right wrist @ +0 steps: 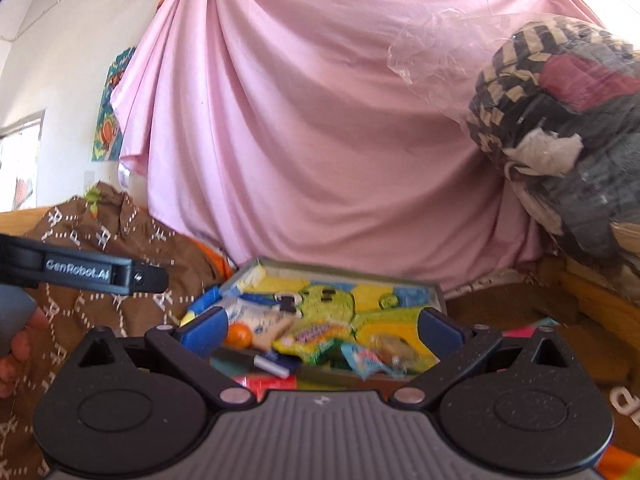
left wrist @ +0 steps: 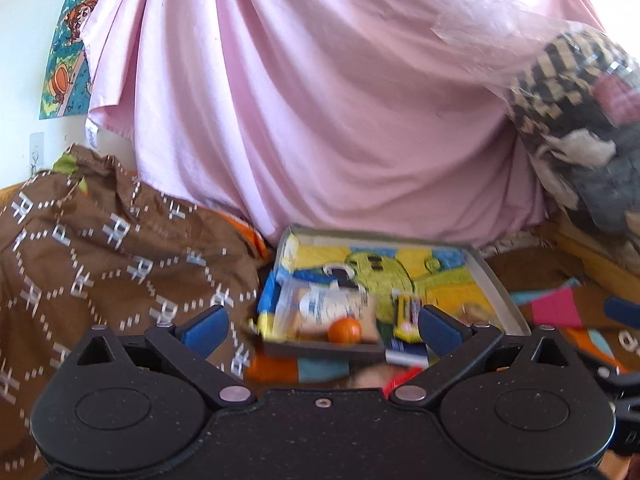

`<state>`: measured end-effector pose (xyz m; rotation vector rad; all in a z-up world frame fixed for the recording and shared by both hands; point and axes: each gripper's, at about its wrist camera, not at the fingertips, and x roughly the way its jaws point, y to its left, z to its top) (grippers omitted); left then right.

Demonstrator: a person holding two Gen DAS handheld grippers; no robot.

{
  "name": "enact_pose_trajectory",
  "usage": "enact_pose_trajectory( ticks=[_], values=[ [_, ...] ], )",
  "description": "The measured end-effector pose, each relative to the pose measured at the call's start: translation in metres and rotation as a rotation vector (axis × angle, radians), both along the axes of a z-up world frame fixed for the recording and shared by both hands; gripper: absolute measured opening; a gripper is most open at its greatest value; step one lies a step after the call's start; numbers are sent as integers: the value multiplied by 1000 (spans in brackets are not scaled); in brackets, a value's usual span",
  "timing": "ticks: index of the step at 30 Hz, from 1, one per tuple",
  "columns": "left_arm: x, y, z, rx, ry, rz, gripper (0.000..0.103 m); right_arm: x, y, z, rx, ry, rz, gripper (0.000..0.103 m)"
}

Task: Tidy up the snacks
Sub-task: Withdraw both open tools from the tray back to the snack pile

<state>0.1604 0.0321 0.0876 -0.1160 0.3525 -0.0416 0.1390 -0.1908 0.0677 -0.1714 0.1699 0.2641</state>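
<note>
Blue-padded fingers (left wrist: 205, 330) of the left gripper (left wrist: 324, 326) standing wide apart, gripping nothing, hovering over the near edge of the tray (left wrist: 506, 298). Fingers (right wrist: 202, 330) of the right gripper (right wrist: 322, 330) likewise spread wide and empty, framing the tray's (right wrist: 438, 294) near half from above.

Lying in the tray, on its yellow-and-green cartoon liner (left wrist: 384, 268): an orange ball (left wrist: 344, 330) close to the near rim, touching a clear-wrapped snack packet (left wrist: 320, 306); just beside these, a yellow packet (left wrist: 406, 314). From the right wrist view, showing also a yellow-green candy bag (right wrist: 316, 338) and a light blue wrapper (right wrist: 366, 360) toward the near right corner, the ball (right wrist: 239, 335) at the near left. Overhanging the near rim, a white-and-blue bar (left wrist: 404, 354); below it, outside the tray, something red (left wrist: 402, 380), too blurred to tell.

Leaving the far half of the liner mostly bare, with open room there.

Crowding the tray's left edge, a brown patterned cloth (left wrist: 100, 248) heaped higher than the rim. Closing off the far edge, a pink draped sheet (left wrist: 300, 100). Looming at the right, well apart from the tray, a clear plastic bag of clothes (left wrist: 580, 120). Lying right of the tray, a flat multicoloured cover (left wrist: 556, 306), low and unobstructed.

Showing at the far left of the right wrist view, part of the other gripper's black body (right wrist: 80, 270) with a hand (right wrist: 20, 340) beneath it.
</note>
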Motion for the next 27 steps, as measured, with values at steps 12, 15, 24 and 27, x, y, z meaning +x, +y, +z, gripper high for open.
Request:
enact_pose_trajectory(
  ticks=[12,15,24,27],
  values=[
    [-54,-2,-52,74,94,-85,101,-59,-17,-50,-56,209,-59,103],
    [-59,-1,-63,87,123,-103,101,-64,-17,-61,-55,262,-75,103],
    [-61,-6,-92,161,241,-147,101,-56,-6,-86,-91,407,-82,103],
    [-58,-8,-95,175,260,-160,100,-52,-4,-92,-94,439,-86,103]
  ],
)
